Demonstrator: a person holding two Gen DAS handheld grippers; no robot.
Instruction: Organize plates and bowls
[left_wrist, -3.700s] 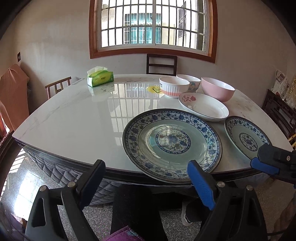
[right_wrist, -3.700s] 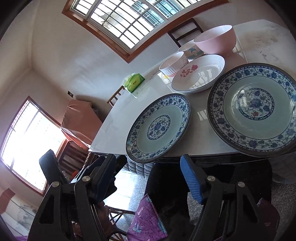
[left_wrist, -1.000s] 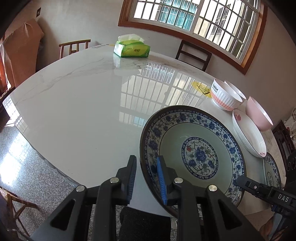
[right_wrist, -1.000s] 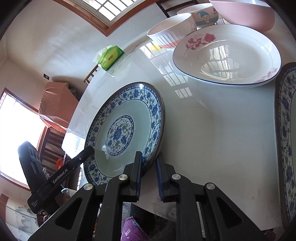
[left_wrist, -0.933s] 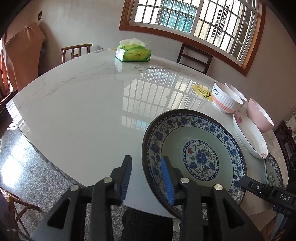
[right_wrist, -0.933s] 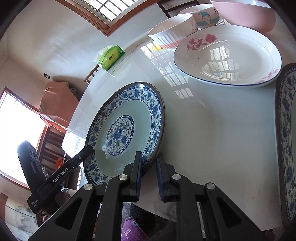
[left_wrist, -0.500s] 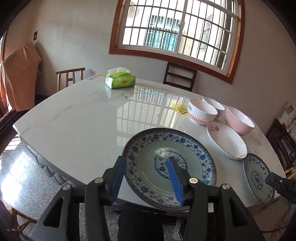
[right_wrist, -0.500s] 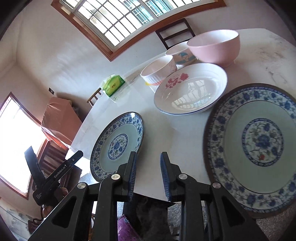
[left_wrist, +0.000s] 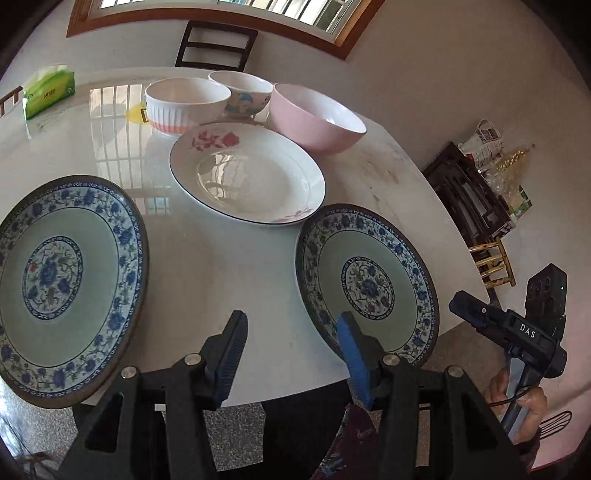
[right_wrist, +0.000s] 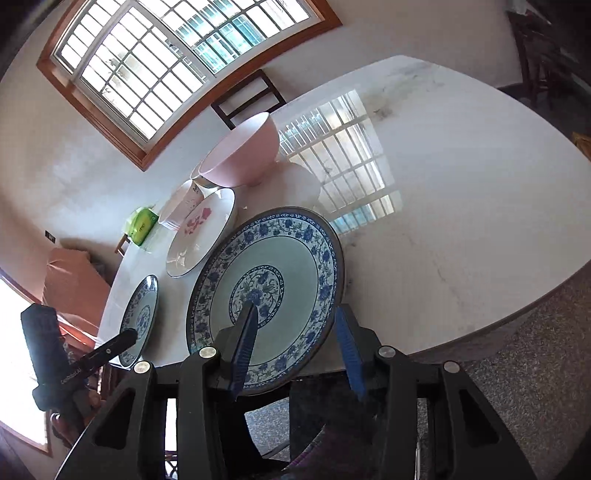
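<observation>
My worry is the small blue plate (left_wrist: 369, 288). It lies just on the near side of the white rose plate (left_wrist: 247, 177), and its near rim seems to hang past the edge of the table (left_wrist: 221, 266). Both tools are closing on that same rim. My left gripper (left_wrist: 291, 350) is spread wide and holds nothing, its right finger over the plate's near-left border. My right gripper (right_wrist: 295, 354) is also wide and empty and straddles the rim. If I press down on the overhanging part, or one tool nudges it before the other bites, the plate could tip or slide off. A pinch on a glazed, sloping rim may slip as well. The large blue plate (left_wrist: 66, 277), near-left of the rose plate, also looks to overhang, so a careless sweep of my left tool could knock it.

A second ago both grippers were pinched narrow on the large plate's rim. Half a second ago they had let go and drawn back. Now both are opened wider and turned to the small plate.
</observation>
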